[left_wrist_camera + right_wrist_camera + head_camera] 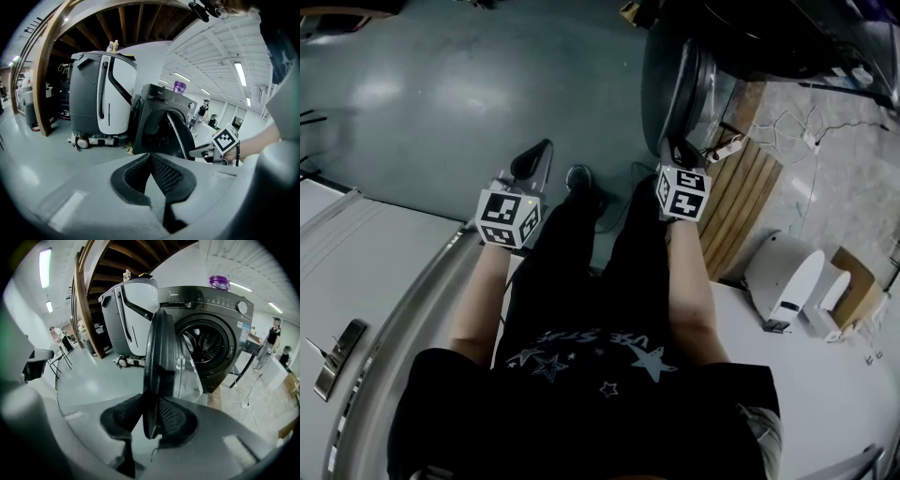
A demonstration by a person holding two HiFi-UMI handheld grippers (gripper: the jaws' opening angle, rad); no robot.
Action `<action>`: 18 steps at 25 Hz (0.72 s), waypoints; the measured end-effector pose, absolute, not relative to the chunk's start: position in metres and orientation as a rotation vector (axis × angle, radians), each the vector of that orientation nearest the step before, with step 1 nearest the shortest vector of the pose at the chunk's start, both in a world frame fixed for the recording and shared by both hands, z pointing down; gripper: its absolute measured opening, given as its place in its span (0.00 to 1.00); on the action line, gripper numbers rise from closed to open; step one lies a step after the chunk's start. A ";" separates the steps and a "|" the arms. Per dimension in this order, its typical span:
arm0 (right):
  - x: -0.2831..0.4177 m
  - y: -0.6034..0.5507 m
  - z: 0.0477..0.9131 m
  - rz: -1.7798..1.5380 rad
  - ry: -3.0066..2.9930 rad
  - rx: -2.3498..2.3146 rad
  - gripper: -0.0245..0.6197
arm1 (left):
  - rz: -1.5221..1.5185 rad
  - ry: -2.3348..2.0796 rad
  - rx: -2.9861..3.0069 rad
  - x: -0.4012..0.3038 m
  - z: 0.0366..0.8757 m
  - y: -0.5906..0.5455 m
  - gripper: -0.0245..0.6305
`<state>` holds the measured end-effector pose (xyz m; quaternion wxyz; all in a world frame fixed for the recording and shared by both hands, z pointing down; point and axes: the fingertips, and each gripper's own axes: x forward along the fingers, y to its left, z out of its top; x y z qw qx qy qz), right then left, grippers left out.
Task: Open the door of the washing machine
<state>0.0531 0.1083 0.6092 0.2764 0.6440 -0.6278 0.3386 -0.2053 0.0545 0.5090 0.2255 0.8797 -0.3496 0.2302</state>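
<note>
The dark front-loading washing machine [211,333] stands with its round glass door [161,357] swung wide open, edge-on in the right gripper view. My right gripper [150,404] is shut on the door's rim, one pad on each side. From the head view the door [675,84] is at the top and the right gripper [675,152] reaches up to its lower edge. My left gripper [536,155] hangs over the grey floor to the left, shut and holding nothing. In the left gripper view its jaws [151,157] point at the washing machine [154,108], with the right gripper [206,151] at the door [180,136].
A white and grey floor-cleaning machine [101,98] stands beside the washer. A wooden pallet [741,206], a power strip with cables [727,148] and a white device [787,277] lie to the right. A purple container [218,282] sits on the washer. A chair [40,364] is far left.
</note>
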 end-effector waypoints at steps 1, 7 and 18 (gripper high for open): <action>0.043 0.105 0.609 0.916 -1.697 1.727 0.20 | 0.632 -0.970 2.422 -0.211 0.510 0.055 0.05; -0.010 0.085 0.609 0.982 -1.716 1.794 0.21 | 0.613 -1.031 2.391 -0.248 0.513 0.054 0.05; -0.095 0.033 0.608 1.084 -1.729 1.834 0.23 | 0.614 -1.159 2.304 -0.313 0.523 0.048 0.05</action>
